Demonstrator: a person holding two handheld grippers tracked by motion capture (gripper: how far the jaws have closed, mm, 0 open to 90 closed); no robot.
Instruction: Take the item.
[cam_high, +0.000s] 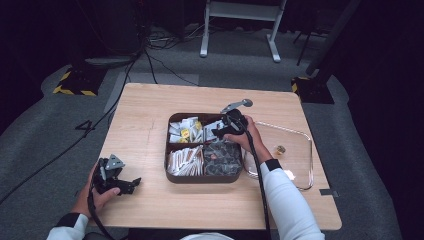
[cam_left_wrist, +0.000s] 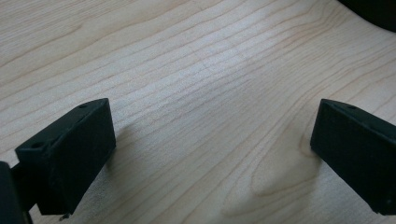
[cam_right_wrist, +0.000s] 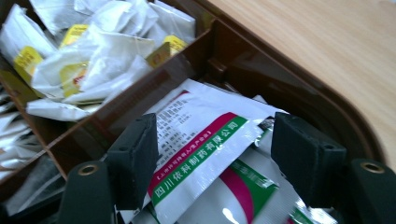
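A: Right gripper (cam_high: 223, 131) over the far-right compartment of the brown divided tray (cam_high: 170, 150), 4 compartments in all. Jaws wide apart, straddling a white sachet (cam_right_wrist: 205, 154) with red and green bands. Pads not pressing on it; nothing held yet.

B: Sachet position?

A: Lying flat on top of a small stack of like sachets in that far-right compartment, just beside the divider. Tea bags (cam_right_wrist: 88, 65) with yellow tags piled in the far-left compartment next door.

B: Left gripper (cam_high: 120, 184)?

A: Parked on the bare wooden table (cam_left_wrist: 196, 93) at near left, well apart from the tray. Jaws open, nothing between them.

B: Step in hand?

A: Reach-and-pick, judged from the pose: approach done, grasp not begun. Glass dish (cam_high: 305, 145) to the right of the tray, a likely drop spot but not certain.

B: Next move?

A: Lower a little, close on the top sachet alone. Risk: slick flat packet, pads sliding off or catching 2 at once. Better to pinch an edge near the divider, then lift straight up.
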